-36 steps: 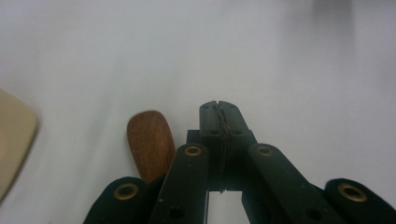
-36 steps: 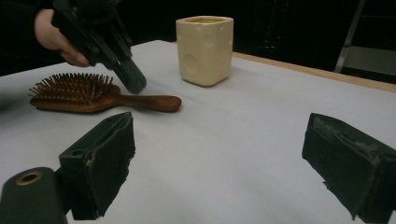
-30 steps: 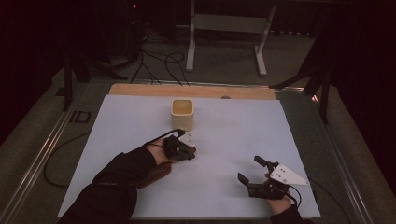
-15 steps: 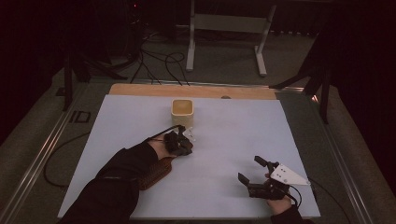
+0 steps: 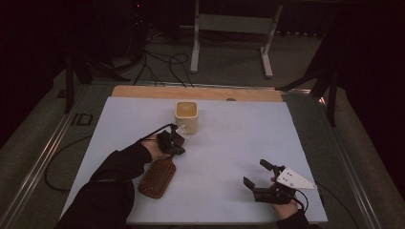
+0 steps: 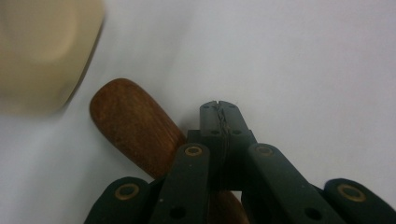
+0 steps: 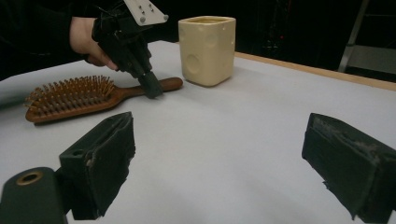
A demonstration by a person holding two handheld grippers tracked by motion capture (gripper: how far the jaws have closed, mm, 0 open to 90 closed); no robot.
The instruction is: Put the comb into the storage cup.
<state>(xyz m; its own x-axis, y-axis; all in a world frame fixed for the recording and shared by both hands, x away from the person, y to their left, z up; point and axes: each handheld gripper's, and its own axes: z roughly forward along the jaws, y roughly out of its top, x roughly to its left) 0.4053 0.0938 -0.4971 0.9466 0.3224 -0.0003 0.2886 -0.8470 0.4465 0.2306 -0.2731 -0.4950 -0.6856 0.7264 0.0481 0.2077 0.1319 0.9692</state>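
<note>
A wooden hairbrush (image 5: 157,177) lies bristles up on the white sheet, its handle (image 6: 135,123) pointing toward a cream square cup (image 5: 186,116). My left gripper (image 5: 173,147) is shut with nothing between its jaws. Its tip (image 7: 153,91) points down at the sheet right beside the brush handle (image 7: 166,85), a short way from the cup (image 7: 208,44). The closed jaws (image 6: 219,109) stand just right of the handle in the left gripper view. My right gripper (image 5: 260,174) rests near the front right of the sheet, jaws wide open (image 7: 229,163) and empty, facing the brush (image 7: 70,98) and cup.
The white sheet (image 5: 239,133) covers the table, with a wooden strip (image 5: 191,92) along its far edge. Metal rails (image 5: 43,157) run down both sides. Cables and a metal stand (image 5: 229,28) lie on the dark floor beyond.
My left gripper has moved a little away from me and leftward, closer to the cup, staying shut. The brush and the right gripper have kept still.
</note>
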